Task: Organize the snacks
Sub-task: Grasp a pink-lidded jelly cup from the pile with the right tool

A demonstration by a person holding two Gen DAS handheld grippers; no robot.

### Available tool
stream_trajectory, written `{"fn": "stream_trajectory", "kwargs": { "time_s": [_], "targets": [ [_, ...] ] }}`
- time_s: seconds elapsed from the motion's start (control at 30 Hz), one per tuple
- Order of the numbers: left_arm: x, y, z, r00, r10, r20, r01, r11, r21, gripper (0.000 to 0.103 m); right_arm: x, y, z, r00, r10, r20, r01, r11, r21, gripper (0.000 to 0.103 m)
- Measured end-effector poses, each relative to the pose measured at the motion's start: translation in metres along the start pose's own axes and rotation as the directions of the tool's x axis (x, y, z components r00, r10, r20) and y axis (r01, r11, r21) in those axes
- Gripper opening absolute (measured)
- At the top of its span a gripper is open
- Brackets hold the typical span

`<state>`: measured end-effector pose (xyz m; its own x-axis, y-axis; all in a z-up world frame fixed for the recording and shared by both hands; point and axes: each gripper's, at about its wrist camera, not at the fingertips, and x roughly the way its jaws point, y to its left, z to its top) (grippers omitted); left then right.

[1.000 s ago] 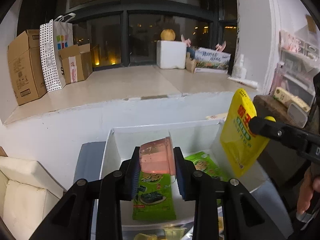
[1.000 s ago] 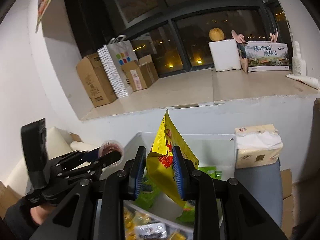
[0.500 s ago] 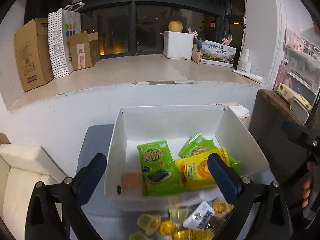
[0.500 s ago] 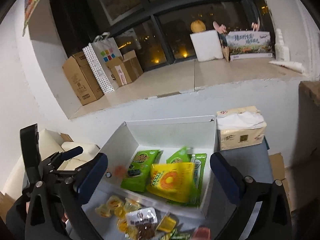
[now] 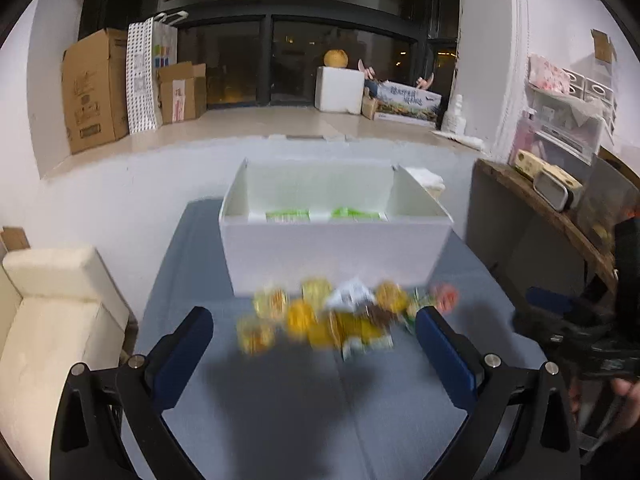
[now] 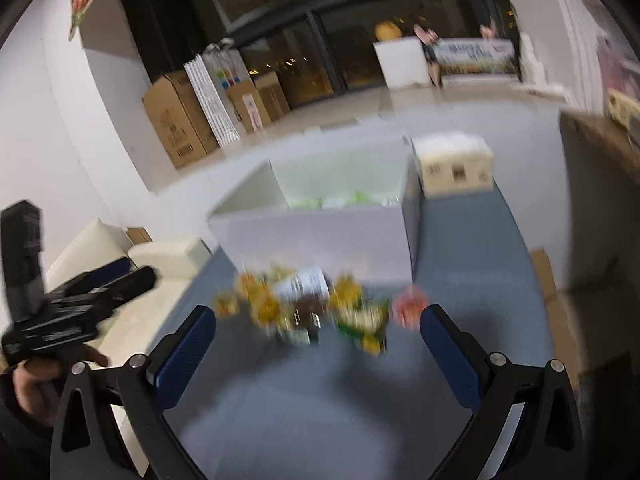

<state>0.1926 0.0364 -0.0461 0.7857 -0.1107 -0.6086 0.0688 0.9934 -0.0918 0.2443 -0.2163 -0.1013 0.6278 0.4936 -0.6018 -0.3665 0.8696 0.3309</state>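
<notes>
A white box [image 5: 332, 256] [image 6: 320, 240] stands at the far end of a blue-grey table; green snack packets [image 5: 288, 215] show over its near wall. In front of it lies a blurred heap of loose snacks [image 5: 332, 320] [image 6: 312, 304]: yellow jelly cups, a white packet, a pink cup [image 5: 445, 296] [image 6: 409, 308] at the right end. My left gripper [image 5: 314, 348] hangs open and empty above the table, short of the heap. My right gripper [image 6: 318, 344] is likewise open and empty just before the heap.
A tissue pack [image 6: 454, 164] sits right of the box. A cream sofa [image 5: 52, 320] borders the table's left side, a wooden shelf [image 5: 540, 208] with a clock its right. Cardboard boxes [image 5: 92, 88] and a foam box [image 5: 340, 88] stand on the window sill behind.
Both grippers opened, dropping the pink cup and the yellow pouch into the box, then pulled back toward the near table. The loose heap now lies ahead of the fingers.
</notes>
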Motion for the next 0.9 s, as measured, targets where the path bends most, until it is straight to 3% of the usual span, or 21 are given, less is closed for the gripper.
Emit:
{"fn": "stream_trajectory", "kwargs": {
  "time_s": [0.13, 0.27, 0.67, 0.73, 0.8, 0.9],
  "targets": [
    [-0.019, 0.0, -0.035, 1.0, -0.002, -0.031, 0.001, 0.999, -0.032, 0.103, 0.011, -0.024, -0.024, 0.998, -0.035, -0.043, 0.038, 0.996, 0.078, 0.103],
    [-0.025, 0.003, -0.055, 0.998, -0.004, -0.056, 0.001, 0.998, -0.063, 0.103, 0.024, -0.048, -0.022, 0.997, -0.063, -0.034, 0.069, 0.981, 0.181, 0.103],
    [-0.016, 0.008, -0.065, 0.995, 0.042, -0.093, -0.047, 0.998, -0.048, 0.103, 0.102, -0.083, 0.013, 0.989, -0.114, -0.091, 0.139, 0.928, 0.346, 0.103],
    [-0.013, 0.009, -0.066, 0.994, 0.044, -0.098, -0.049, 0.998, -0.049, 0.103, 0.109, -0.084, 0.014, 0.986, -0.131, -0.1, 0.158, 0.923, 0.352, 0.09],
    [-0.01, 0.012, -0.067, 0.993, 0.047, -0.104, -0.053, 0.997, -0.054, 0.103, 0.117, -0.085, 0.011, 0.983, -0.13, -0.126, 0.167, 0.919, 0.357, 0.059],
    [-0.005, 0.016, -0.069, 0.992, 0.045, -0.116, -0.053, 0.996, -0.068, 0.103, 0.116, -0.078, 0.007, 0.982, -0.15, -0.112, 0.178, 0.933, 0.314, 0.055]
  ]
}}
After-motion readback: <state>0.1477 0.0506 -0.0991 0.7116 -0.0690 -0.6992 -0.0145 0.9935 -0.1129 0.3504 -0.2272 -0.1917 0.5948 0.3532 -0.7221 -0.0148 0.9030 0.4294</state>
